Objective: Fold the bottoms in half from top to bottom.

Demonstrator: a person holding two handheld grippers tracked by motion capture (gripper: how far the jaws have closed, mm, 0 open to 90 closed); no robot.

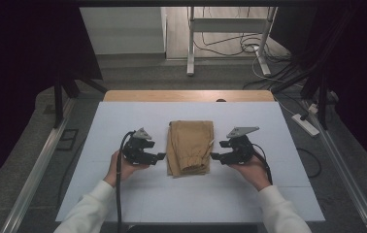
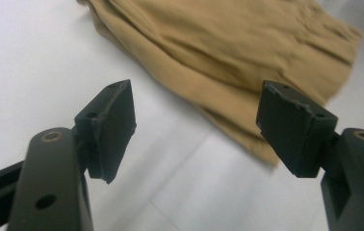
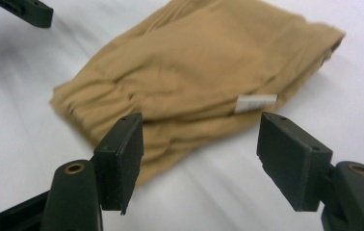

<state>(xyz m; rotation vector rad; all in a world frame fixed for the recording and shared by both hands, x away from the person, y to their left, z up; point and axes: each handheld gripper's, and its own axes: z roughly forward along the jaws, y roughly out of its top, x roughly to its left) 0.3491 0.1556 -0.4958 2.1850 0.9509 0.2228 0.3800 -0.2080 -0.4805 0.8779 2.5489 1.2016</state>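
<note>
A folded tan garment (image 1: 190, 147) lies in the middle of the white table (image 1: 123, 121), its gathered end toward the person. The left gripper (image 1: 160, 156) sits just left of the garment's near corner, jaws open and pointing at it. The right gripper (image 1: 215, 156) mirrors it on the right side, also open. In the left gripper view the garment (image 2: 228, 53) lies just beyond the open gripper (image 2: 197, 127), nothing between the pads. In the right gripper view the garment (image 3: 194, 72), with a small white label (image 3: 257, 102), lies ahead of the open gripper (image 3: 201, 159).
The white table surface extends all around the garment, with a wooden strip (image 1: 189, 95) at its far edge. Beyond it stand a metal frame's legs (image 1: 190, 43) and floor cables (image 1: 249, 46). A power strip (image 1: 306, 124) lies on the floor at the right.
</note>
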